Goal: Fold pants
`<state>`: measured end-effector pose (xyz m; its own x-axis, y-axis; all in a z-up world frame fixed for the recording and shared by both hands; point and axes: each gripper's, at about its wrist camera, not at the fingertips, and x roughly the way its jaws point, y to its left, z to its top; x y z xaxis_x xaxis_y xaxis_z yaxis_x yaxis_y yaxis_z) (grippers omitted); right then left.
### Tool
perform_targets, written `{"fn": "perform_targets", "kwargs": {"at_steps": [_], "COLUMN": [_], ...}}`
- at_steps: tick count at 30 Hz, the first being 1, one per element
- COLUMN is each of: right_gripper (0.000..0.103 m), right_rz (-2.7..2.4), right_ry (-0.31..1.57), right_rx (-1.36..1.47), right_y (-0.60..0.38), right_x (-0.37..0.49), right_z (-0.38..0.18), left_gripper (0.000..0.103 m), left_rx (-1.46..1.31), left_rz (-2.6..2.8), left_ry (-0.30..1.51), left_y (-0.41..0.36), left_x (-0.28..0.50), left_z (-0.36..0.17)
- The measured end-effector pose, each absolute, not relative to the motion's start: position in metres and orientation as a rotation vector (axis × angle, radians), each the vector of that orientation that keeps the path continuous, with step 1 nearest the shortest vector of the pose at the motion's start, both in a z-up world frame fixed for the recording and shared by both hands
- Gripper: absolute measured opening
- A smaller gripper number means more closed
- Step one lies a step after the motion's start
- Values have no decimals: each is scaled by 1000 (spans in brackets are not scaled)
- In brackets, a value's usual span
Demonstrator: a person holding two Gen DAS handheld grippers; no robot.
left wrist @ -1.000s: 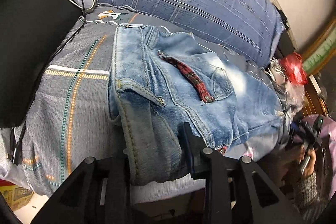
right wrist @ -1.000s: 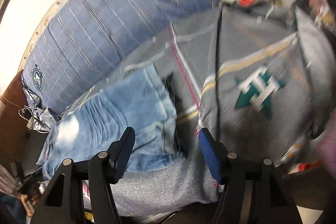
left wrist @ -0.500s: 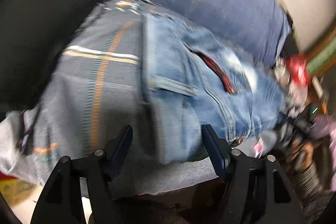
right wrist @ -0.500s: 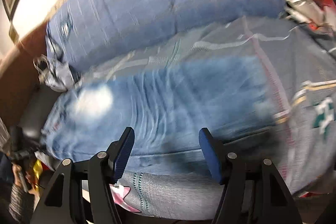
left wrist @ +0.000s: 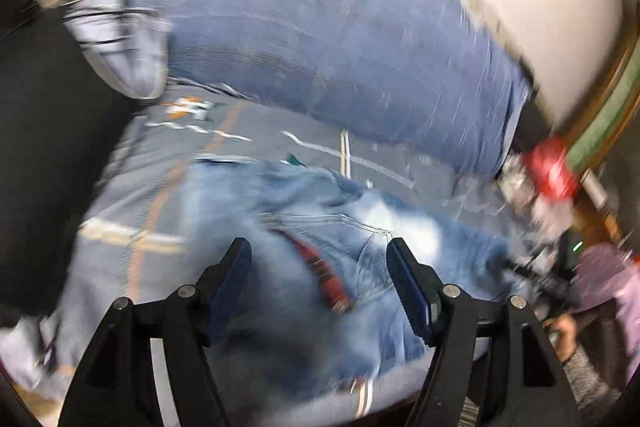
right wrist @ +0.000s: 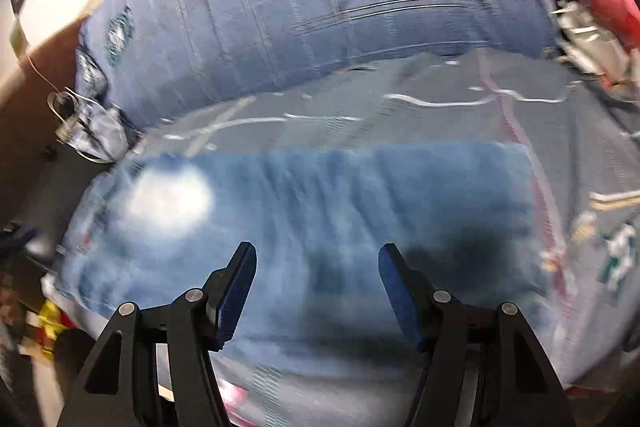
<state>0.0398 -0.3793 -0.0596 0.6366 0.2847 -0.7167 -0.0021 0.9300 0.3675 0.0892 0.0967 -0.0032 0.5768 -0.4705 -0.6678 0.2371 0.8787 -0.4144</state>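
Pants (right wrist: 304, 223) lie flat on the bed (right wrist: 420, 115) beneath both open, empty tongs, left (left wrist: 318, 279) just released, right (right wrist: 318, 277) ready for another fold.

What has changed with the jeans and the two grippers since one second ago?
The left gripper let go of the jeans: its jaws were shut on the denim edge, then opened, and nothing is between them now. The right gripper swept sideways from the jeans' end to over their middle. It stayed open and empty; the jeans stayed on the bed.
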Motion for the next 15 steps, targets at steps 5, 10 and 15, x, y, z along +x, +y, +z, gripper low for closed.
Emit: {"fn": "perform_targets", "kwargs": {"at_steps": [5, 10, 15], "right_gripper": [69, 68, 67], "right_rz": [144, -21, -55], "right_ry": [893, 920, 880], "right_rx": [441, 478, 524], "right_y": [-381, -419, -450], "right_x": [80, 106, 105], "right_z": [-80, -107, -109], "left_gripper": [69, 69, 71], "left_rx": [-189, -287, -140], "left_rz": [-309, -240, -236], "left_ry": [1001, 1069, 1025], "left_y": [35, 40, 26], "left_x": [156, 189, 183], "left_z": [-49, -86, -94]}}
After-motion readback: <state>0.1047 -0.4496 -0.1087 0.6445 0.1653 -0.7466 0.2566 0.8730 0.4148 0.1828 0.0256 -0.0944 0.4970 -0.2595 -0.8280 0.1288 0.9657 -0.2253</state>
